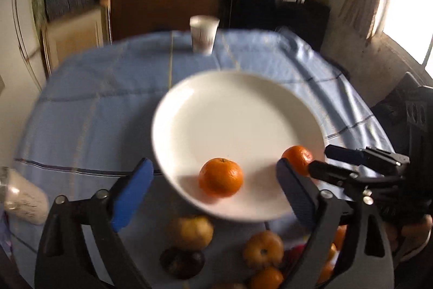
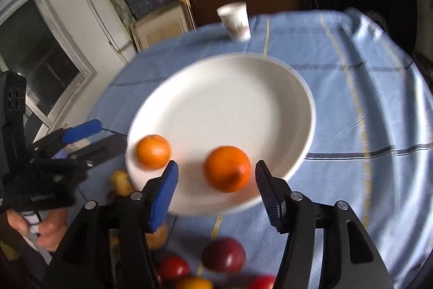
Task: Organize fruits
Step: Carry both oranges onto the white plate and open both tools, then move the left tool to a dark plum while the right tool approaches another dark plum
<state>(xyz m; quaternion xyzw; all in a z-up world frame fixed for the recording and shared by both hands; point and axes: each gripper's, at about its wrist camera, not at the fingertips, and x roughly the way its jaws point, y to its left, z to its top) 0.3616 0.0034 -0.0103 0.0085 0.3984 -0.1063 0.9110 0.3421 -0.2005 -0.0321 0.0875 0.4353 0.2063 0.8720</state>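
We find two oranges (image 1: 220,176) on the plate (image 1: 230,104); both grippers (image 2: 216,188) gape empty. Next: fetch another fruit (image 2: 224,255) below.

Glossy ceramic plate (image 1: 189,110); woven cloth tablecloth (image 1: 81,126).

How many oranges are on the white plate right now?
2. One orange lies near the plate's front edge, ahead of the open right gripper. The other orange sits at the rim toward the left gripper. More fruit lies off the plate, partly hidden.
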